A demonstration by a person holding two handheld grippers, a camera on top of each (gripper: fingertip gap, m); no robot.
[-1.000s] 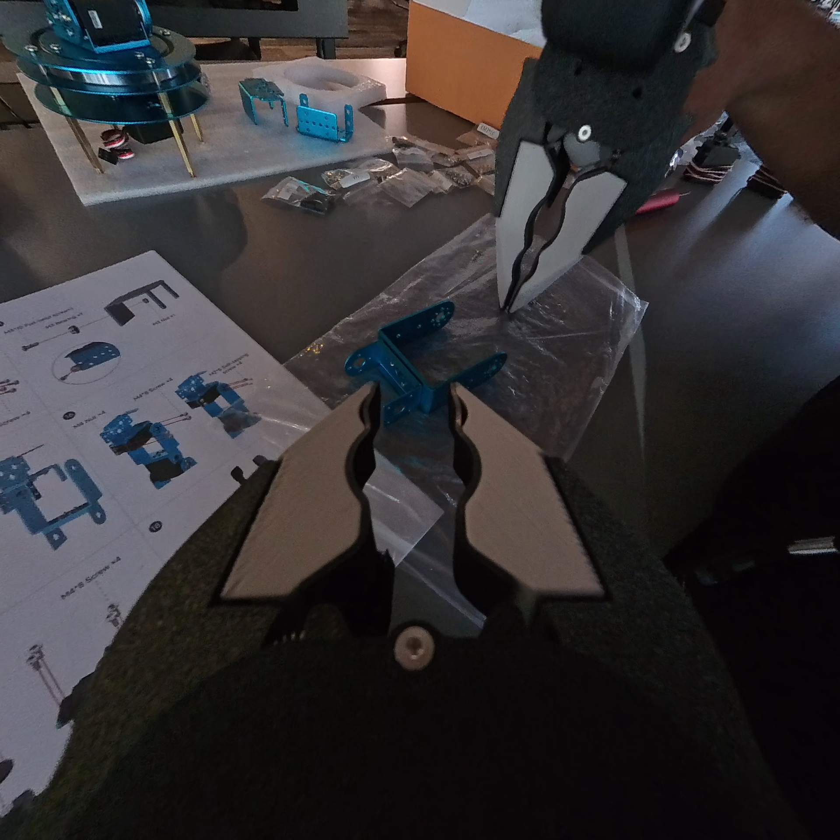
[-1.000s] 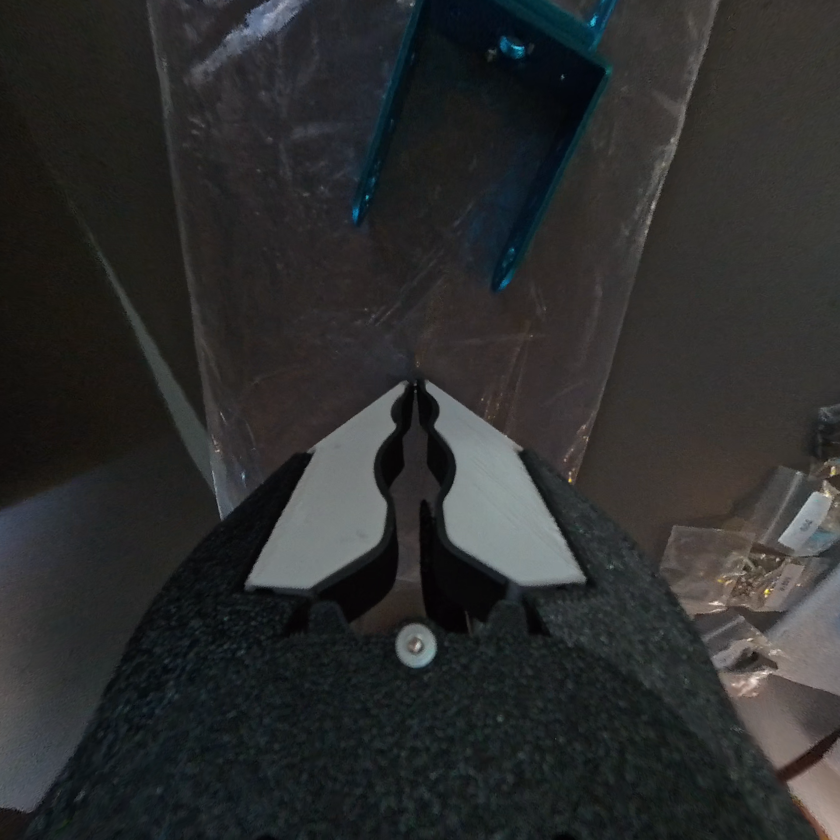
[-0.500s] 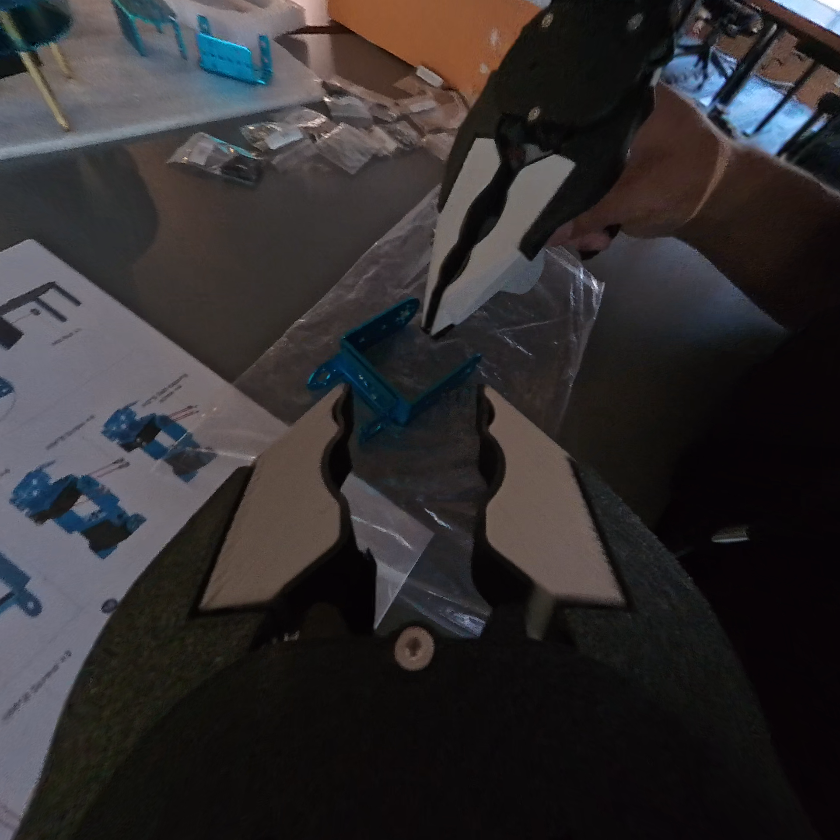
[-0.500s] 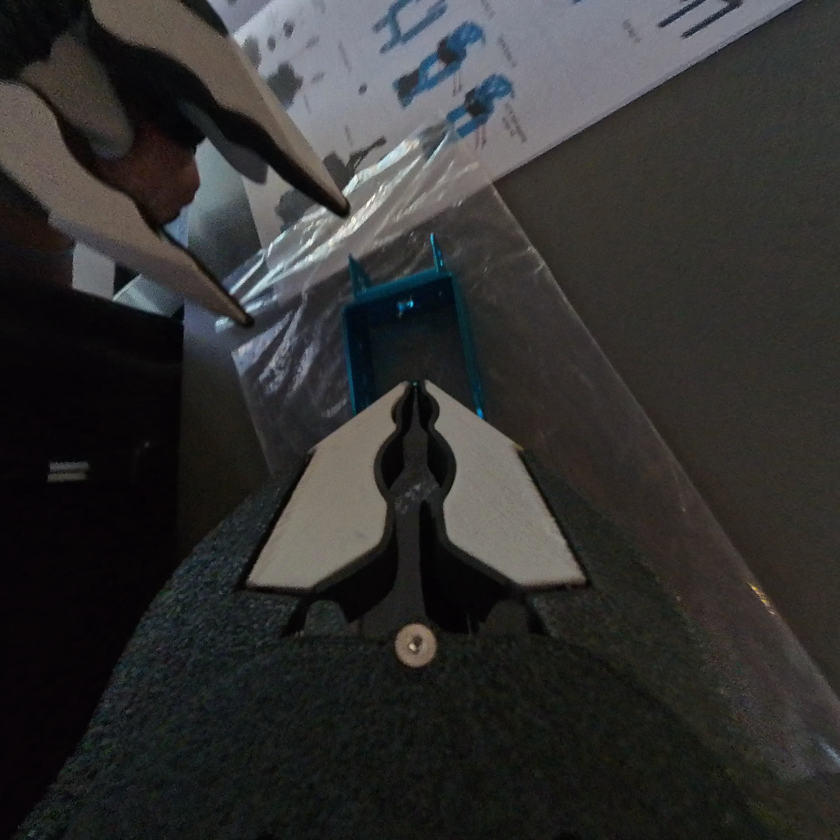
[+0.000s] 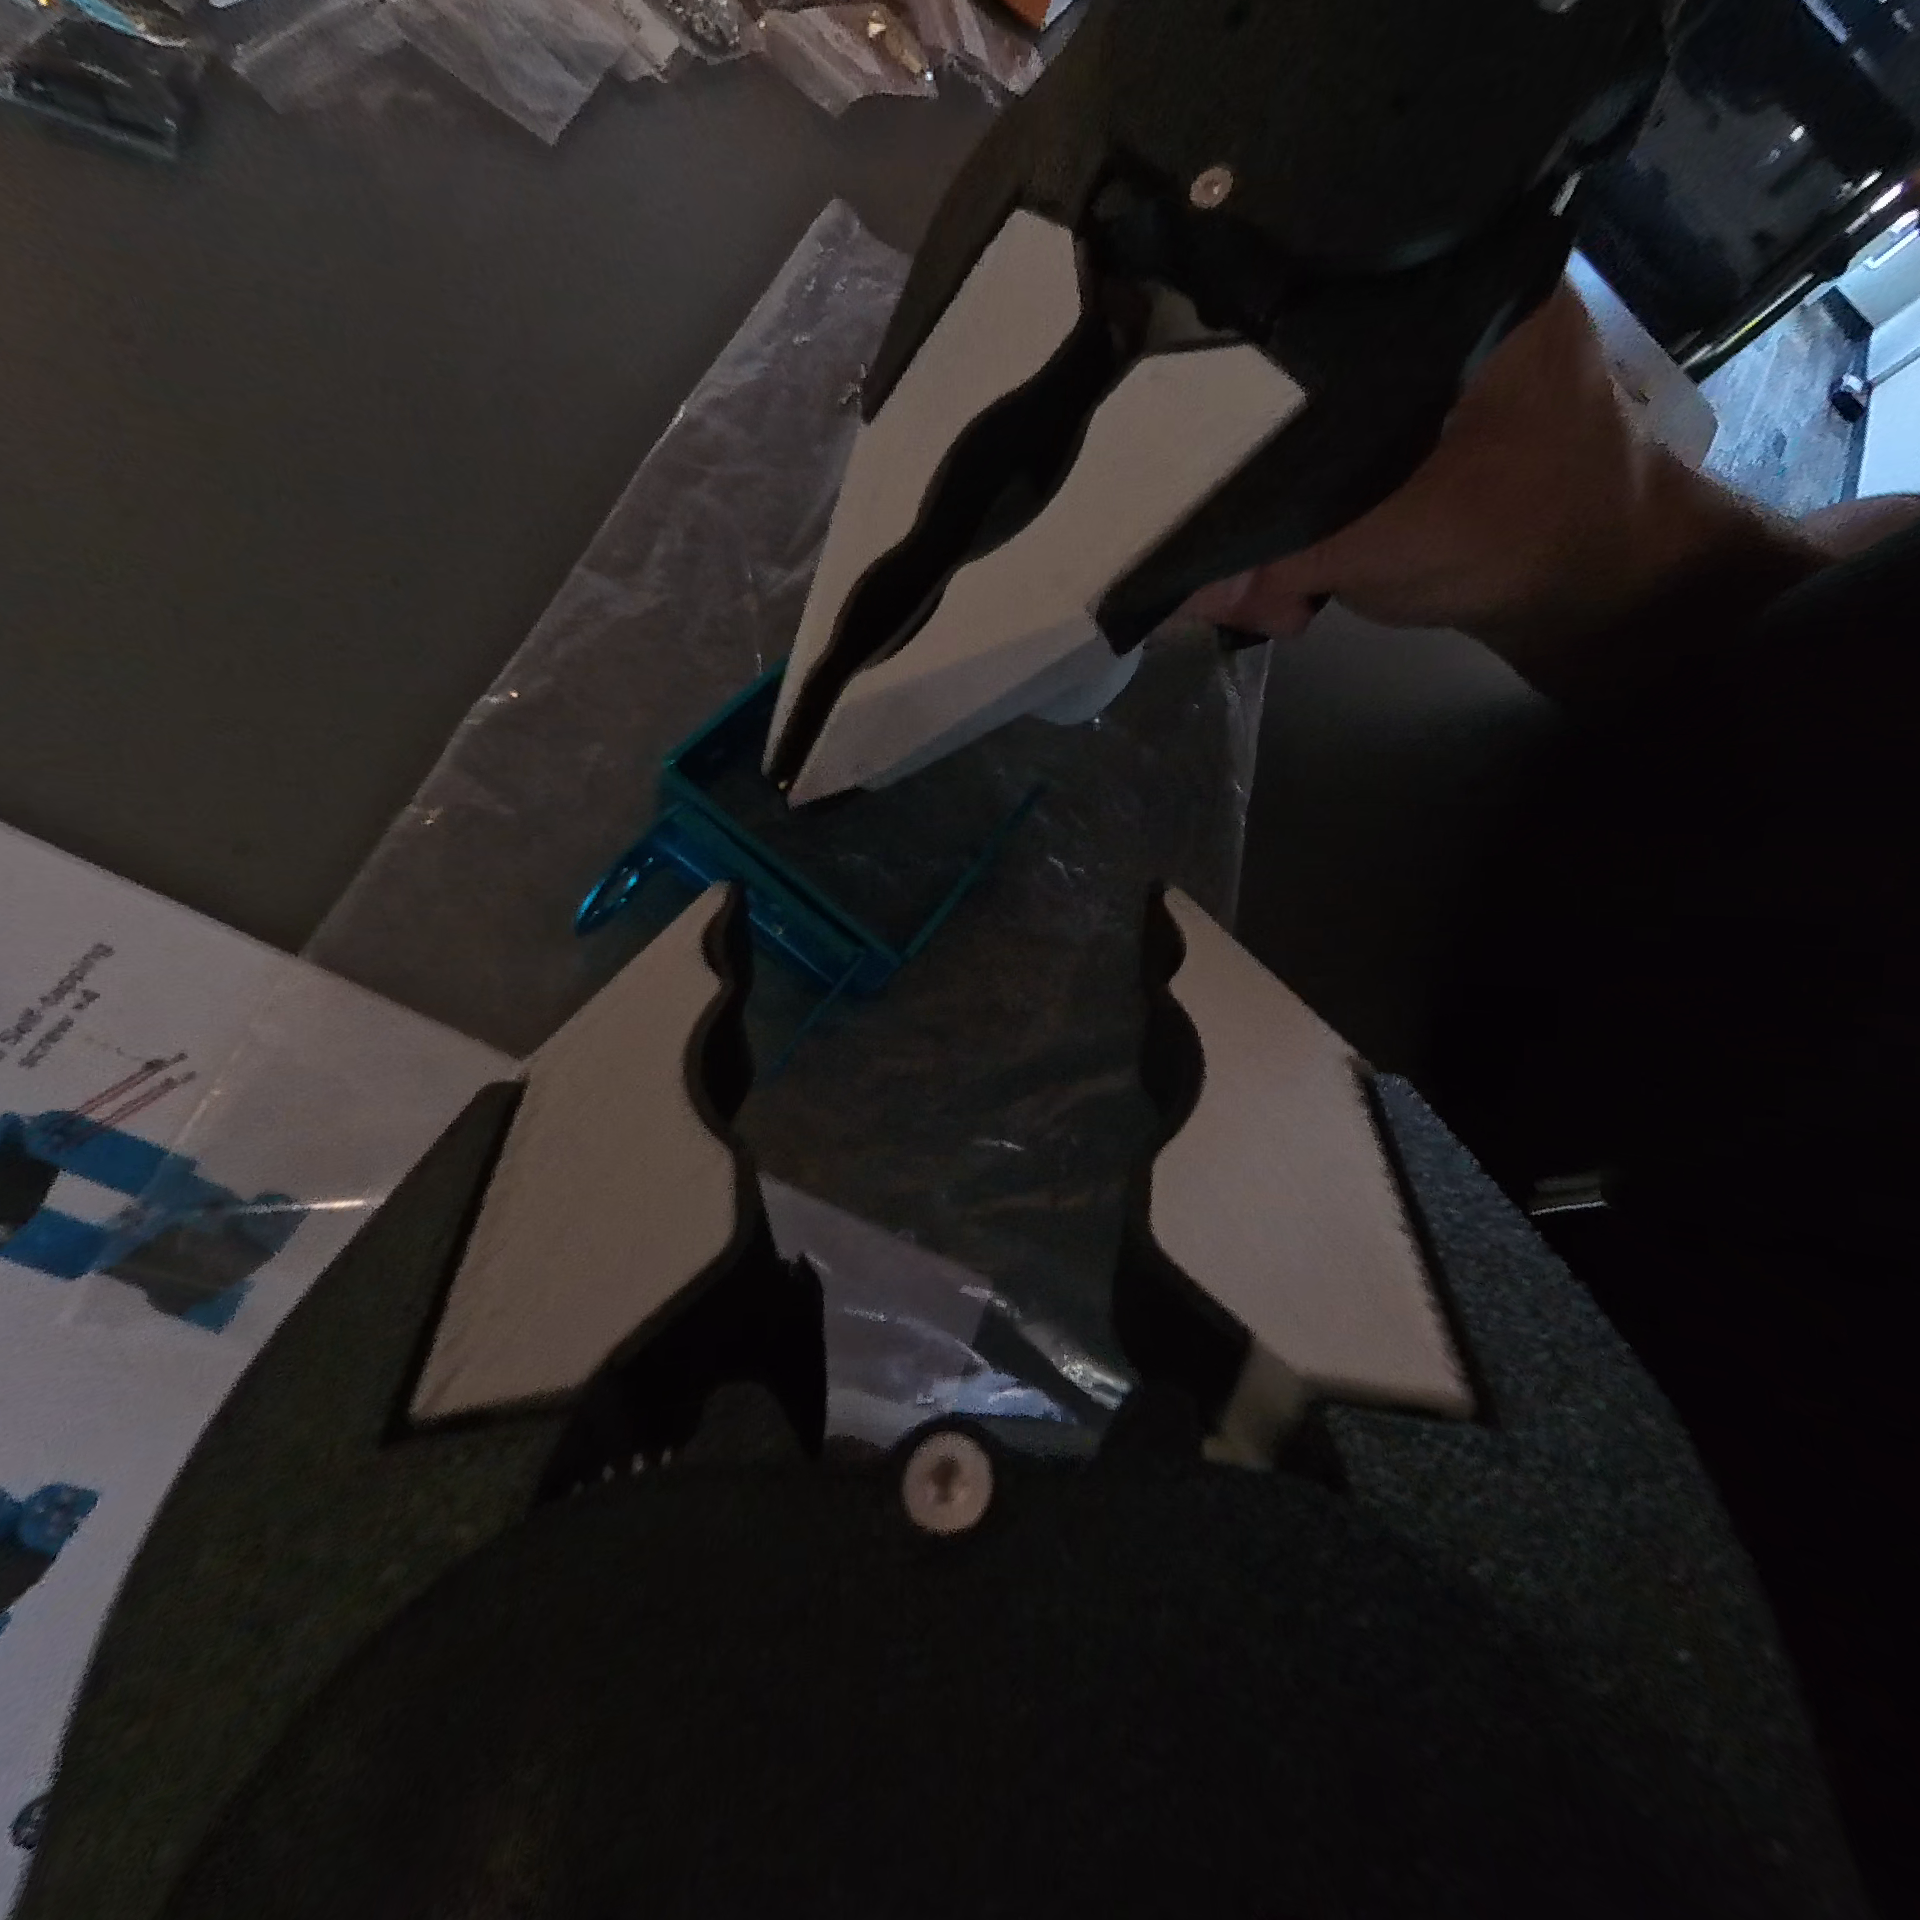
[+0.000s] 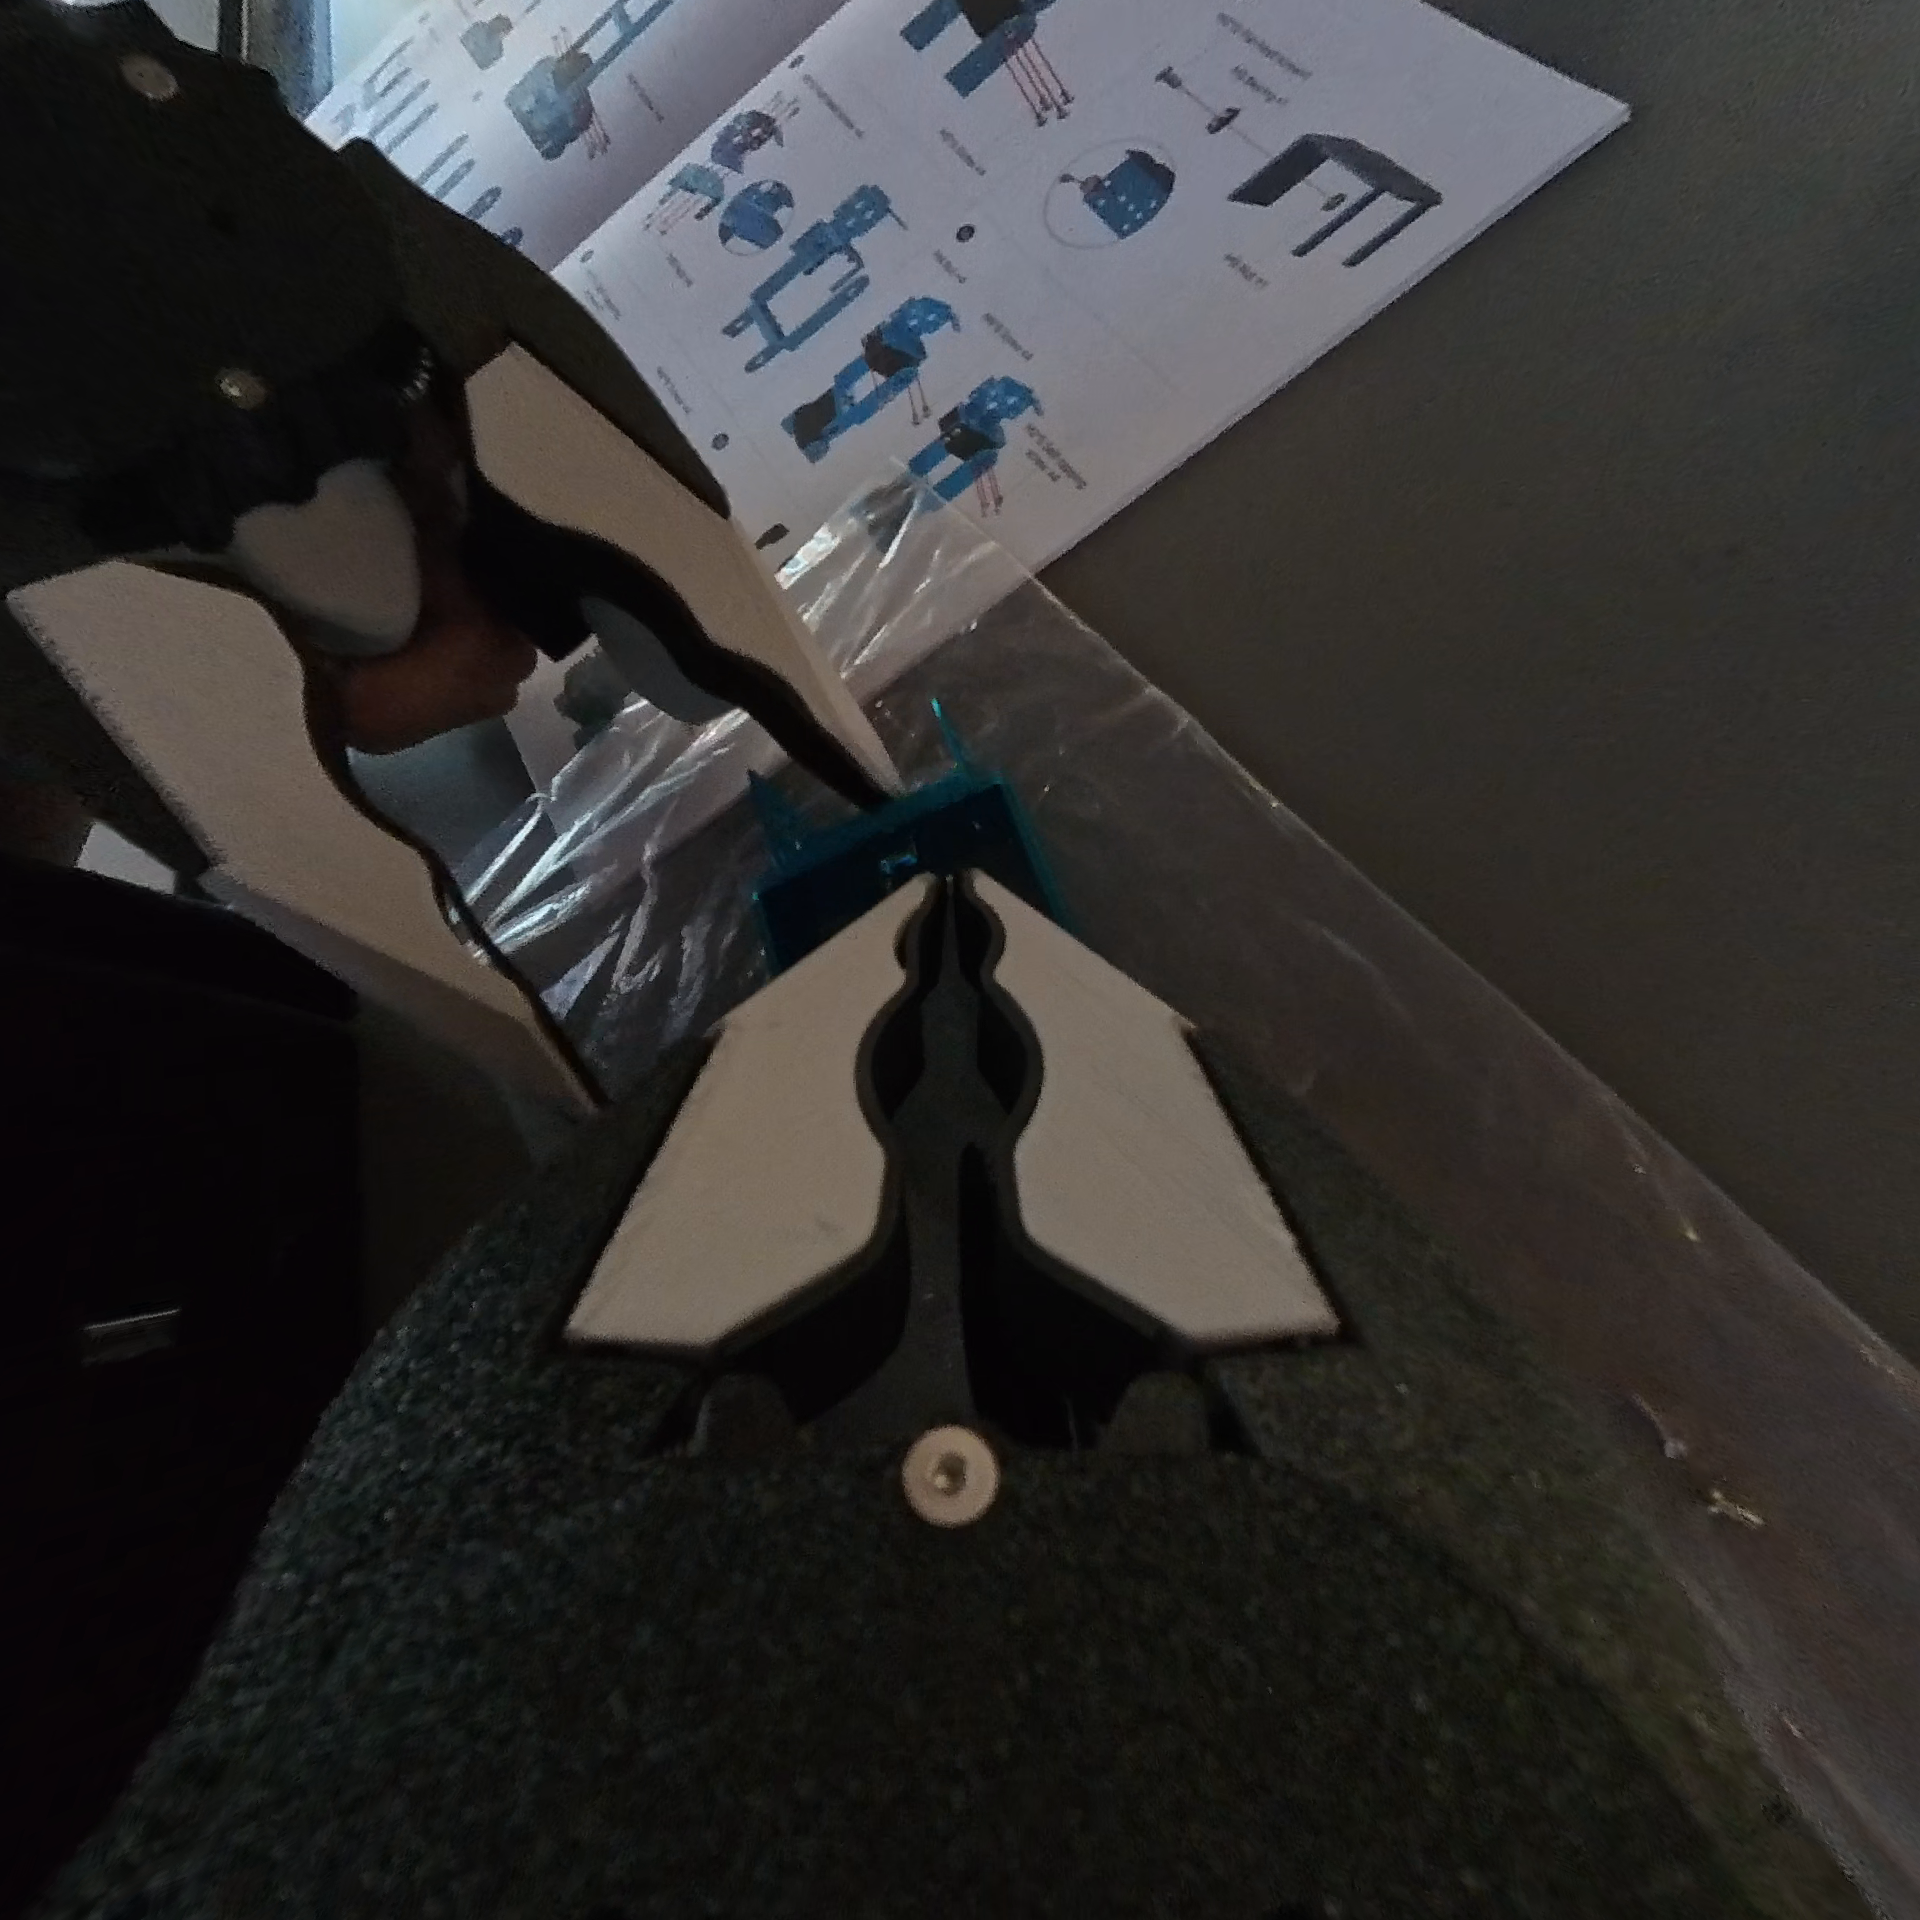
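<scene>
A blue U-shaped metal bracket [image 5: 805, 930] lies on a clear plastic bag [image 5: 644, 582] on the dark table. My left gripper [image 5: 945, 904] is open wide, its fingers on either side of the bracket's near end, with the left fingertip [image 5: 717, 935] close against it. My right gripper [image 5: 784, 779] comes down from above, shut, its tips inside the bracket at its far wall. In the right wrist view the shut right gripper [image 6: 951, 878] points into the bracket [image 6: 987, 821]. There the open left gripper [image 6: 738, 945] has one fingertip [image 6: 862, 769] at the bracket's edge. I cannot tell whether the right tips pinch anything.
A white instruction sheet [image 6: 1091, 260] with blue part drawings lies beside the bag [image 6: 1299, 935], also in the left wrist view [image 5: 156, 1091]. Several small bags of hardware [image 5: 520, 62] lie at the far edge. A person's hand [image 5: 1507, 499] holds the right gripper. Bare dark table [image 5: 260, 468] lies to the left.
My left gripper has opened wider and moved in around the bracket. My right gripper has swung over from the bare plastic and lowered its shut tips into the bracket.
</scene>
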